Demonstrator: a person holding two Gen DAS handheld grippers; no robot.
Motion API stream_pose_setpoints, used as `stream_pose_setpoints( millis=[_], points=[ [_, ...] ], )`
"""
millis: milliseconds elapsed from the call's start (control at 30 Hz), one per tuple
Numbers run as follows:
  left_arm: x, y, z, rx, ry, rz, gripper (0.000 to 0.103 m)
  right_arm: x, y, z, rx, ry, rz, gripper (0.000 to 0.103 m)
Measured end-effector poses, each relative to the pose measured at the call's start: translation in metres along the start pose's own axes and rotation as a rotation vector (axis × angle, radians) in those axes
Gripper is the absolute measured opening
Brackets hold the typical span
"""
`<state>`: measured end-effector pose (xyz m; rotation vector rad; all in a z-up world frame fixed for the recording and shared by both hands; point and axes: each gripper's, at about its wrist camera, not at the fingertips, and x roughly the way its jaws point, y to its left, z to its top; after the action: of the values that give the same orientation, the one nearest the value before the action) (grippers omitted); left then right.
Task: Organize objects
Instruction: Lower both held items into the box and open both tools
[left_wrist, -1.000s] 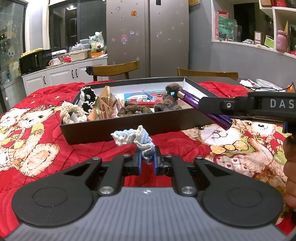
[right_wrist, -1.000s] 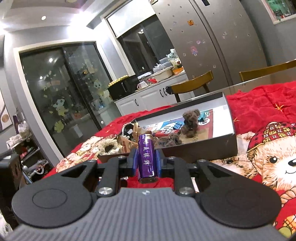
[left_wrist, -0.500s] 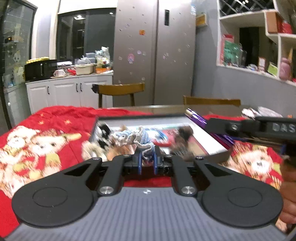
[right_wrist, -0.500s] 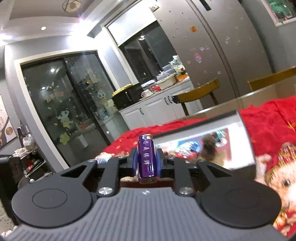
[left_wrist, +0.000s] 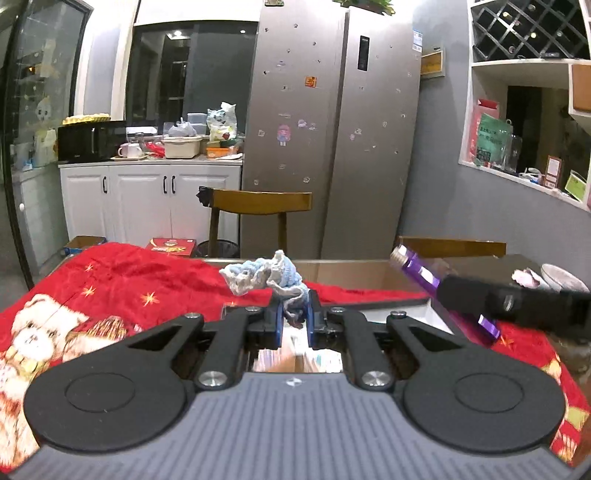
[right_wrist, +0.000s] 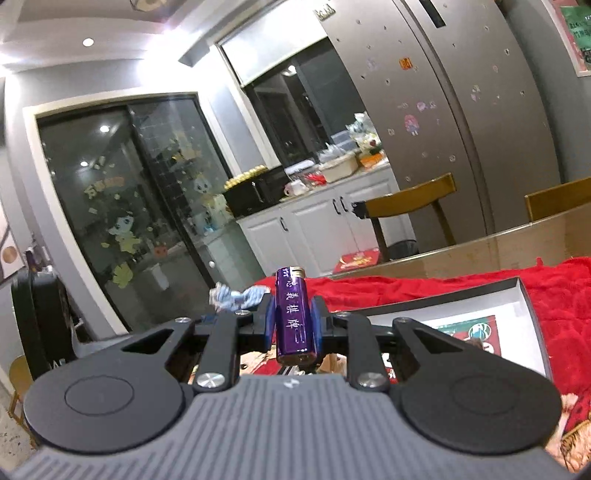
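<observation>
The left gripper (left_wrist: 294, 317) is clenched on a pale blue and white knitted scrunchie (left_wrist: 264, 277), whose loose bulk spills up and to the left of the blue pads while a thin strand is pinched between them. It is held in the air above the near part of a dark box (left_wrist: 413, 305) that sits on a red blanket (left_wrist: 122, 280) printed with teddy bears; the box's white inside wall shows just right of the fingers, and blurred colourful contents show in the gap beneath them. The right gripper (right_wrist: 293, 325) is closed around a purple tube (right_wrist: 294, 317) with a gold cap and white characters down its side, gripped across its middle so that the cap points away and upward. From the left camera the same tube (left_wrist: 421, 275) slants in from the right, with the right gripper (left_wrist: 491, 301) dark behind it, over the right side of the box. From the right camera the box (right_wrist: 524, 306) lies to the right and below, its white floor and a red-and-green printed card visible, and the scrunchie (right_wrist: 236, 295) shows just left of the tube. Behind the table stand a wooden chair (left_wrist: 258, 203), a steel fridge (left_wrist: 332, 129) with stickers, and white cabinets (left_wrist: 147, 195).
</observation>
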<state>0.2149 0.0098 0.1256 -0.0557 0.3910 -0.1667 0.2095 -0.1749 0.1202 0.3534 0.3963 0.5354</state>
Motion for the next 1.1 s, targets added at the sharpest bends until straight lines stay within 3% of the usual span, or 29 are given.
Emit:
stream_pose_setpoints(
  millis=[267,433,600,867,1100],
  points=[
    [0.061,0.02,0.024,-0.028,0.04,-0.065,0.014,0.061,-0.022,0.006,0.102,0.066,-0.084,0.023],
    [0.108,0.033,0.017,-0.072,0.13,-0.113,0.014,0.092,-0.041,-0.006,0.143,0.102,-0.126,0.023],
    [0.146,0.041,0.0,-0.077,0.215,-0.098,0.014,0.109,-0.056,-0.02,0.128,0.125,-0.187,0.023],
    [0.173,0.038,-0.019,-0.067,0.297,-0.082,0.014,0.132,-0.077,-0.039,0.188,0.209,-0.191,0.023],
    [0.183,0.046,-0.024,-0.114,0.342,-0.087,0.014,0.137,-0.081,-0.041,0.225,0.223,-0.18,0.023]
  ],
)
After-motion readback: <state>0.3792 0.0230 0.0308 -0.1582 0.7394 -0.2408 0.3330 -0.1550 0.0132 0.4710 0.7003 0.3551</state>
